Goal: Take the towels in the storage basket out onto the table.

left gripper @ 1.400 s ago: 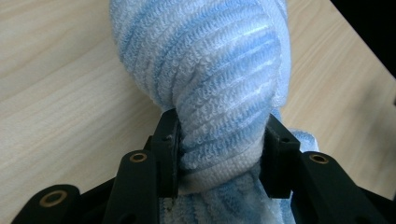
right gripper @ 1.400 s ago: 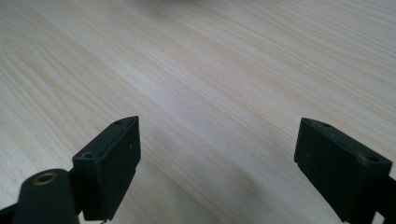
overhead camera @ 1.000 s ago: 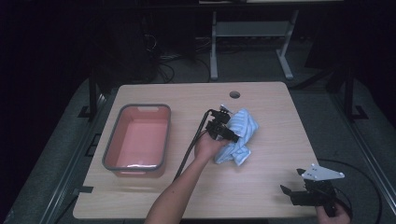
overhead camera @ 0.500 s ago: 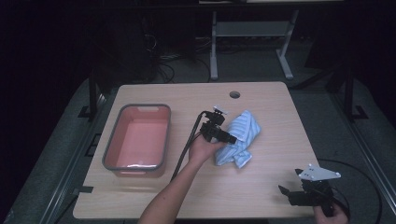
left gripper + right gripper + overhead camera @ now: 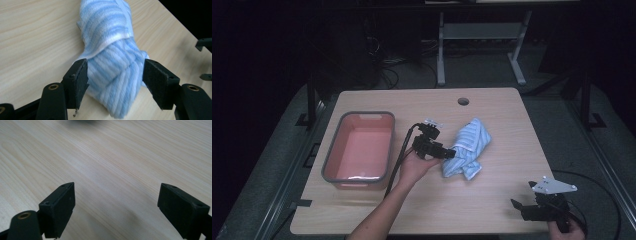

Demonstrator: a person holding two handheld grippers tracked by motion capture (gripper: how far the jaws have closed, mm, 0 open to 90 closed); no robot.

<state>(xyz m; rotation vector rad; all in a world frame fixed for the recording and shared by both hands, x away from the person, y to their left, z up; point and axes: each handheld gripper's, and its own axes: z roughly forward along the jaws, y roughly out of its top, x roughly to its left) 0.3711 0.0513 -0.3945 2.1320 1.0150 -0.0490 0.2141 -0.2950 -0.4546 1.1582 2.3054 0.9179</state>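
Two claws are in my hands over the wooden surface (image 5: pixel 492 200). My left claw (image 5: pixel 450 153) sits near the middle of the surface, its tips at the near-left edge of the blue-and-white striped towel (image 5: pixel 468 148). Its jaws have just been opening and now stand spread. In the left gripper view the crumpled towel (image 5: pixel 112 57) lies flat on the surface between the two black pads (image 5: pixel 79 80); the left pad sits at the fabric's edge, while the right pad stands just clear of it, so nothing is pinched. The towel is bunched and folded over itself, lying right of centre on the surface, between the cable hole (image 5: pixel 463 101) and the near edge.

My right claw (image 5: pixel 518 207) rests low at the near right corner, well apart from the towel, with its grey three-cornered plate (image 5: pixel 554 185) on top. In the right gripper view its jaws are spread wide over bare wood (image 5: pixel 120 170), holding nothing.

One pink tub with a grey rim (image 5: pixel 332 155) stands at the left of the surface, apart from the towel, just beyond my left forearm (image 5: pixel 382 215).
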